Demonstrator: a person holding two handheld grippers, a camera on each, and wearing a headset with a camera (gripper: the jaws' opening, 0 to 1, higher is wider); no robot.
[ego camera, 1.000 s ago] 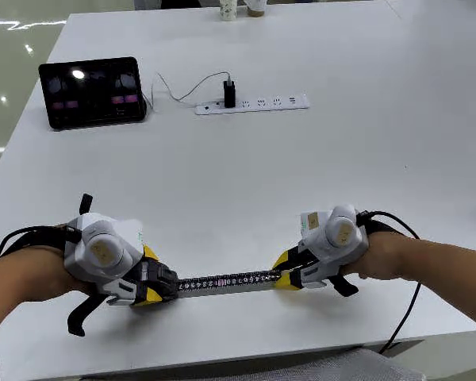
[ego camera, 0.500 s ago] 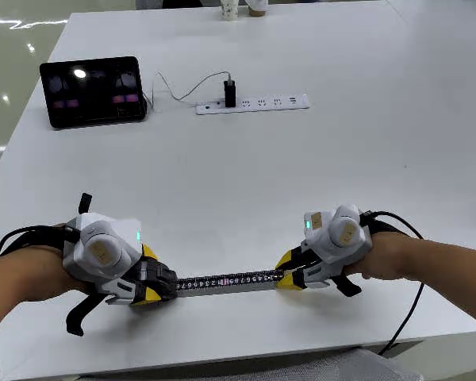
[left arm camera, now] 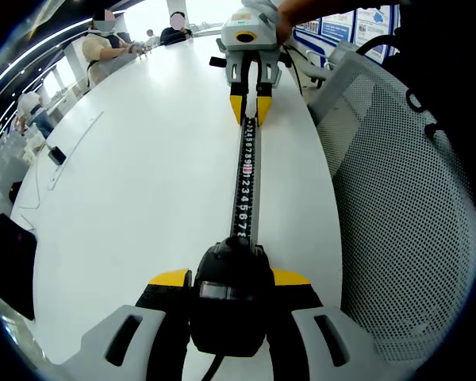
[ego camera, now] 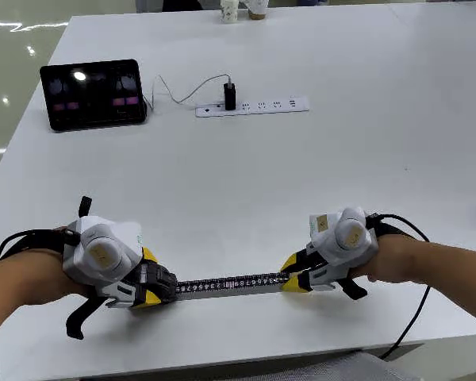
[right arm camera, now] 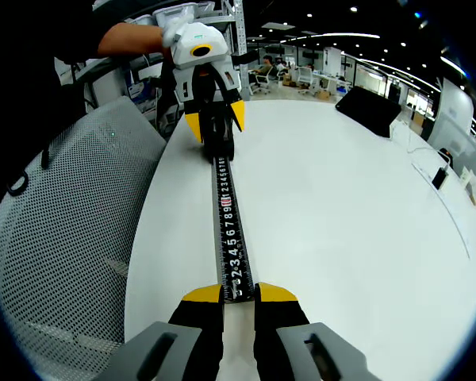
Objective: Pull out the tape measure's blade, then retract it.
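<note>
Near the counter's (ego camera: pixel 301 175) front edge, the left gripper's (ego camera: pixel 153 278) fingers clench the tape measure (ego camera: pixel 163 282), hiding much of its case. Its blade (ego camera: pixel 230 282) runs straight from left to right, low along the counter; whether it touches is unclear. The right gripper's (ego camera: pixel 290 275) fingers pinch the blade's end, covering the hook. Both forearms reach inward, facing each other. Farther back lie a power strip (ego camera: pixel 252 105) and a tablet (ego camera: pixel 93 91).

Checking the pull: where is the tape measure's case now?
In the head view, the case sits low on the left near the table front edge, clamped in the left tool, its blade stretching rightward to the right tool.
</note>
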